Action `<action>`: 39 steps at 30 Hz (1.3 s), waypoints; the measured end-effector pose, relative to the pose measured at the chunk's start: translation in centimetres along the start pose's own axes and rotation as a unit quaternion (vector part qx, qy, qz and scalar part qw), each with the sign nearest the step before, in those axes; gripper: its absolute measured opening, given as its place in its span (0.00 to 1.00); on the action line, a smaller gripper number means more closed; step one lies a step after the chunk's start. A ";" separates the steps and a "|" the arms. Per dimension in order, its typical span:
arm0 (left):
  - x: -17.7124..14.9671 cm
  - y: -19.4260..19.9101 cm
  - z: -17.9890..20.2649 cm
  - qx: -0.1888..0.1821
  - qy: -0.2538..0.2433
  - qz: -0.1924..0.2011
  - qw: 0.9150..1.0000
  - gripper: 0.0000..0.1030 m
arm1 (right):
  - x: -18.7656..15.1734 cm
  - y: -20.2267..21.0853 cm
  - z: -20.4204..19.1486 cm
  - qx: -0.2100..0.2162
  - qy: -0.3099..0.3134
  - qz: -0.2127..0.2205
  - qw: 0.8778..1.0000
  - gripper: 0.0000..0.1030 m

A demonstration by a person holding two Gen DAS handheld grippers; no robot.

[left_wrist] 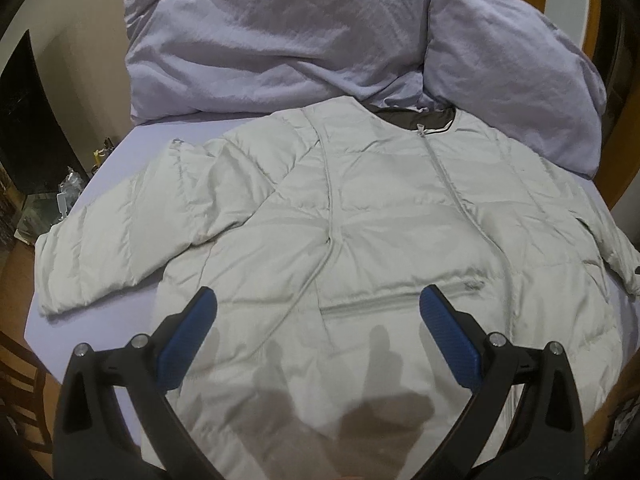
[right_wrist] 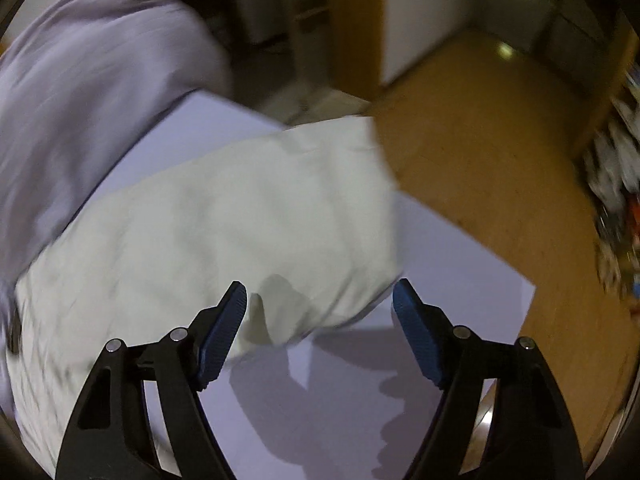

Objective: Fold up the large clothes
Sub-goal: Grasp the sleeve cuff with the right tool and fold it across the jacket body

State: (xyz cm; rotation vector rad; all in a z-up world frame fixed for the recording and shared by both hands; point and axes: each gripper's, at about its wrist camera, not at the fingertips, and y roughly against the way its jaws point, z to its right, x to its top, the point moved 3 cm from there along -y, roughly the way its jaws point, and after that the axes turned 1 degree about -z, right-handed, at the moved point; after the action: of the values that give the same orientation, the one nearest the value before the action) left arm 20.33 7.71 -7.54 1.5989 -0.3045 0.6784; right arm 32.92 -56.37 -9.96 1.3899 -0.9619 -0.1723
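A pale grey quilted jacket (left_wrist: 340, 216) lies spread front-up on a bed with a lilac sheet (left_wrist: 132, 148), zipped closed, its dark-lined collar toward the far end. One sleeve (left_wrist: 120, 232) stretches out to the left in the left wrist view, reaching the bed's edge; a zipped pocket (left_wrist: 368, 304) runs across the lower front.

The left gripper (left_wrist: 318, 304) hangs over the jacket's lower front, jaws wide apart with nothing between them but the fabric below (their shadow falls on the hem).

In the right wrist view, which is motion-blurred, the jacket's other sleeve (right_wrist: 240, 216) lies across the sheet, its cuff end near the bed's edge. The right gripper (right_wrist: 320, 300) is above the lower edge of that sleeve, jaws apart, not pressing on anything; whether a pad brushes the fabric I cannot tell.

Beyond the collar, a rumpled lilac duvet (left_wrist: 280, 36) is heaped at the head of the bed. Brown flooring (right_wrist: 480, 140) shows beside the bed, with some blurred clutter (right_wrist: 616, 184) at its far right.
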 end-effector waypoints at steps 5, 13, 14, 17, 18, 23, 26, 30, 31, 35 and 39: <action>0.9 -1.6 0.1 0.005 -0.008 -0.012 1.000 0.98 | 0.7 -2.0 2.2 0.005 -0.051 -0.027 0.998 0.63; 2.1 -3.5 -0.2 0.018 -0.017 -0.024 0.999 0.98 | -0.4 -2.0 0.9 0.028 -0.029 -0.019 0.999 0.26; 2.2 -3.6 -0.3 0.019 -0.017 -0.025 0.999 0.98 | -0.4 -1.6 0.5 0.026 -0.024 -0.015 0.999 0.20; 2.3 -3.9 -0.6 0.017 -0.014 -0.026 0.999 0.98 | 0.2 -0.2 -1.0 0.012 -0.002 0.001 1.000 0.17; 2.4 -3.9 -0.8 0.015 -0.013 -0.026 0.999 0.98 | 0.7 -0.1 -1.7 0.009 0.006 0.008 1.000 0.16; 2.7 -4.1 -2.0 0.004 0.000 -0.023 1.000 0.98 | 1.4 4.6 -7.5 0.041 0.073 0.059 0.995 0.16; 2.9 -4.1 -2.9 -0.001 0.008 -0.019 1.000 0.98 | 0.6 7.0 -12.5 0.079 0.118 0.073 0.987 0.16; 3.3 -3.8 -3.9 -0.008 0.016 -0.010 1.000 0.98 | -1.6 9.6 -19.2 0.129 0.175 0.076 0.973 0.16; 3.4 -3.7 -4.1 -0.008 0.018 -0.007 1.000 0.98 | -2.4 10.1 -21.1 0.143 0.191 0.074 0.968 0.16; 3.7 -3.4 -5.2 -0.007 0.025 0.001 1.000 0.98 | -6.5 11.4 -28.3 0.188 0.259 0.051 0.946 0.16; 3.8 -3.4 -6.2 0.002 0.029 0.004 1.000 0.98 | -10.5 10.9 -33.6 0.214 0.309 0.016 0.926 0.16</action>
State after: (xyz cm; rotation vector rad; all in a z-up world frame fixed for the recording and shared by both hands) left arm 23.77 14.99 -7.96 1.5783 -0.2671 0.7314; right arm 43.73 -22.20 -1.40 1.6773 -0.4984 0.5103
